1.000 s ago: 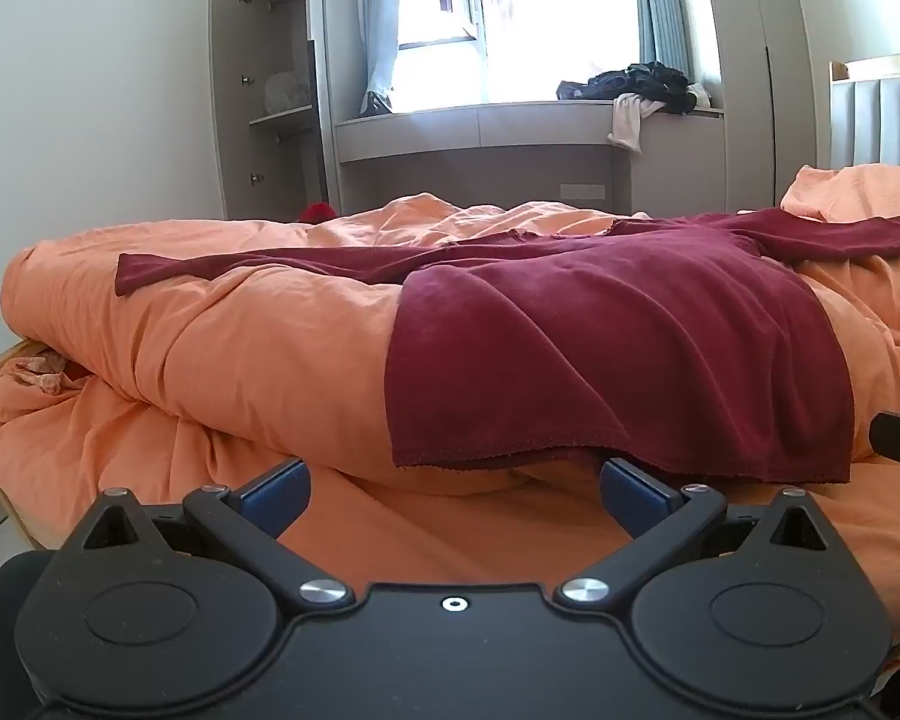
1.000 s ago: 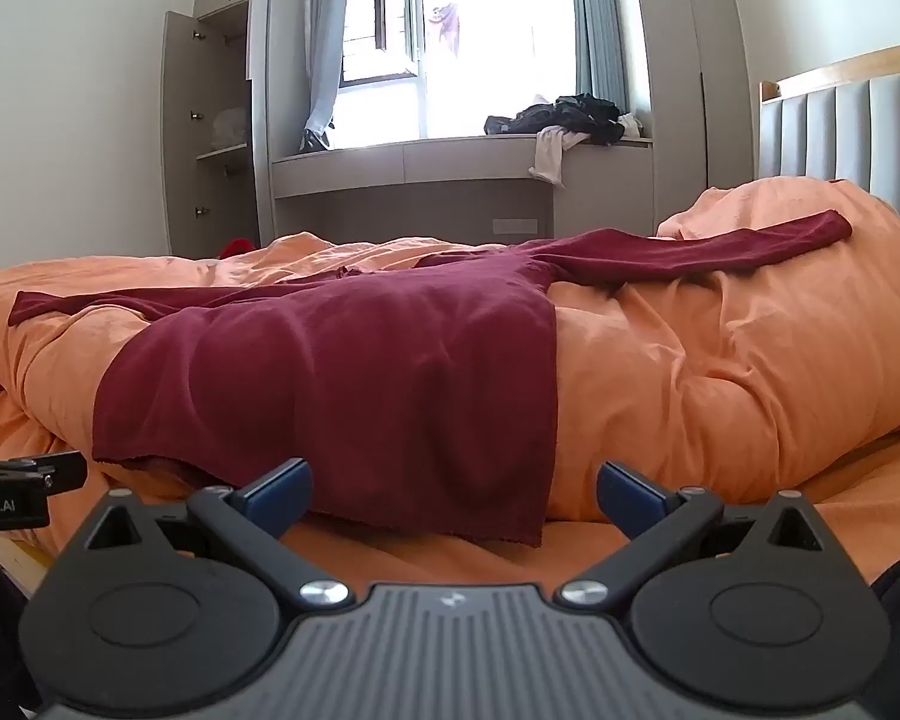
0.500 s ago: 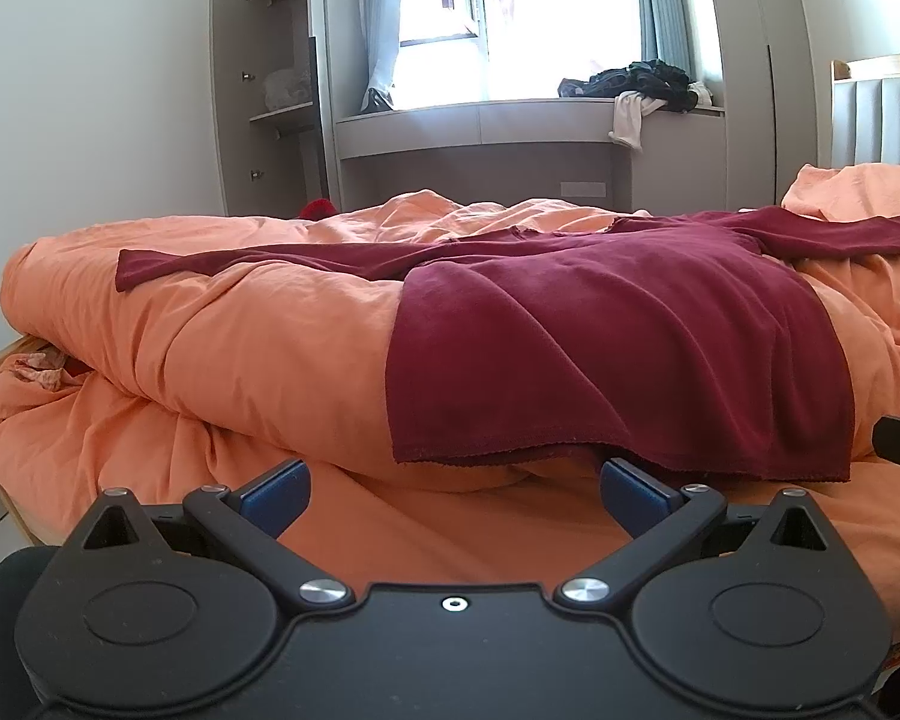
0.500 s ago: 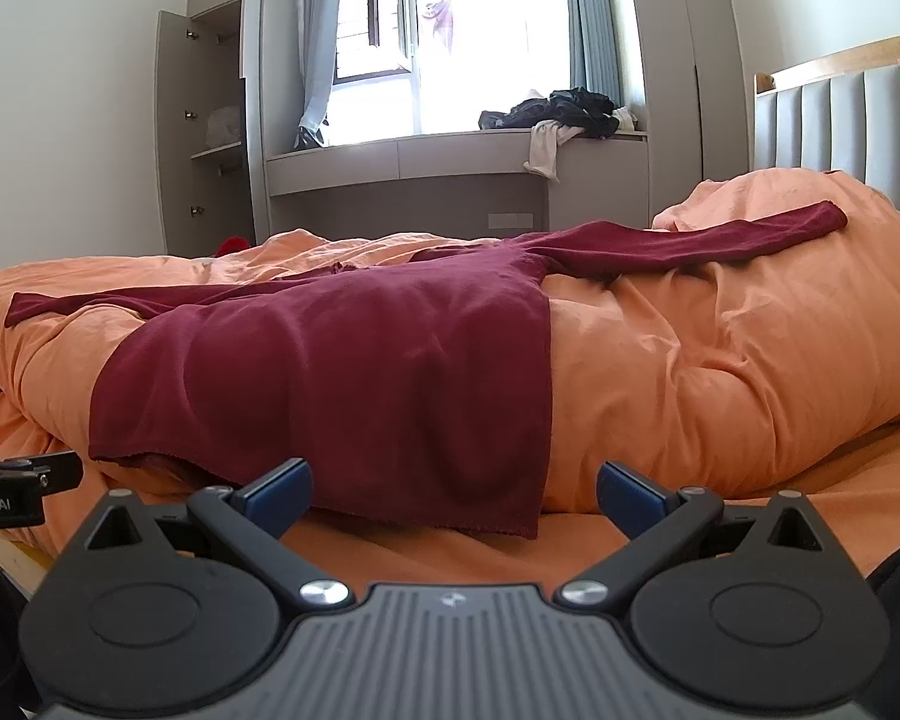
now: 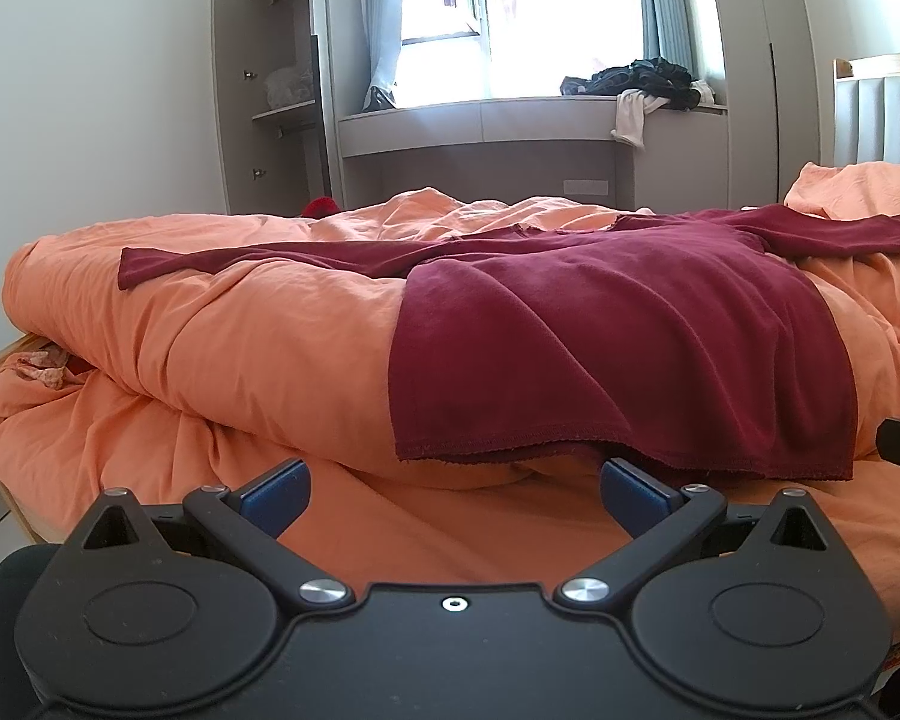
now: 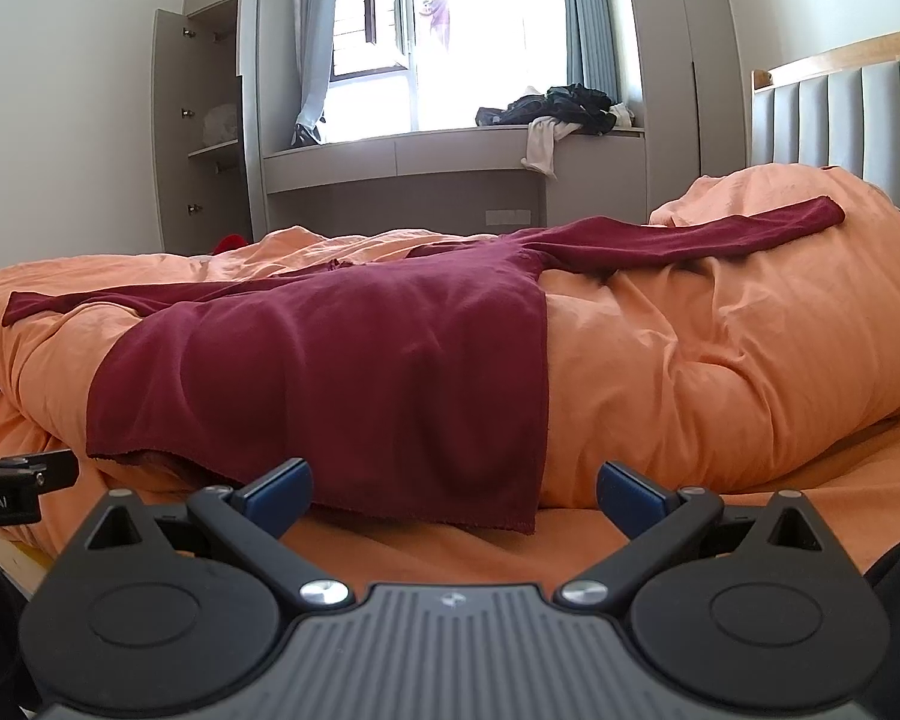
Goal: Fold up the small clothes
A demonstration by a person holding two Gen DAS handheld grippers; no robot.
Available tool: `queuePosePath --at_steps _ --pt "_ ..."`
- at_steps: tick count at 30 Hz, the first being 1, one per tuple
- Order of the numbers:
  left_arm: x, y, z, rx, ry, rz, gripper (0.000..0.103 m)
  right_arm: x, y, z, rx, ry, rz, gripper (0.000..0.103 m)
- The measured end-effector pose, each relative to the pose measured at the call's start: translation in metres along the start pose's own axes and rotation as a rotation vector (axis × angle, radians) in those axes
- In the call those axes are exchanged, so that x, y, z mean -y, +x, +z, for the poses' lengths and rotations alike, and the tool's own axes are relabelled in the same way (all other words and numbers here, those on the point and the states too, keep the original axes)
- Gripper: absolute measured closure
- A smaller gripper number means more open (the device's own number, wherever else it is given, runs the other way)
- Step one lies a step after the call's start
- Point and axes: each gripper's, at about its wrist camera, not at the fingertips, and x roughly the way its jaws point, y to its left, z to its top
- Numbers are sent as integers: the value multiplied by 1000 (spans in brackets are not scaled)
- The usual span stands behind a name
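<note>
Dark red long-sleeved cotton top (image 5: 618, 348) lies spread flat over the rumpled orange duvet (image 5: 258, 348), its hem at the bed's near edge, sleeves stretched toward both sides. Left gripper (image 5: 453, 495) hovers level just before the hem, blue-padded fingers wide apart, empty. Right gripper (image 6: 453, 495) likewise, at the hem's right corner.

In front of my left tongs (image 5: 453, 489) I see only flat orange sheet (image 5: 450, 534), so the way to the shirt hem (image 5: 570, 441) is free. Behind the hem the duvet (image 5: 258, 348) rises like a wall. My right tongs (image 6: 453, 489) have the same open sheet; the high duvet (image 6: 720, 348) blocks the right side.
</note>
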Motion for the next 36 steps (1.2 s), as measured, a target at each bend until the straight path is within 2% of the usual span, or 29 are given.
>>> queuePosePath --at_steps 36 --pt "0 0 -1 -4 -1 0 0 4 0 -4 -8 9 -8 0"
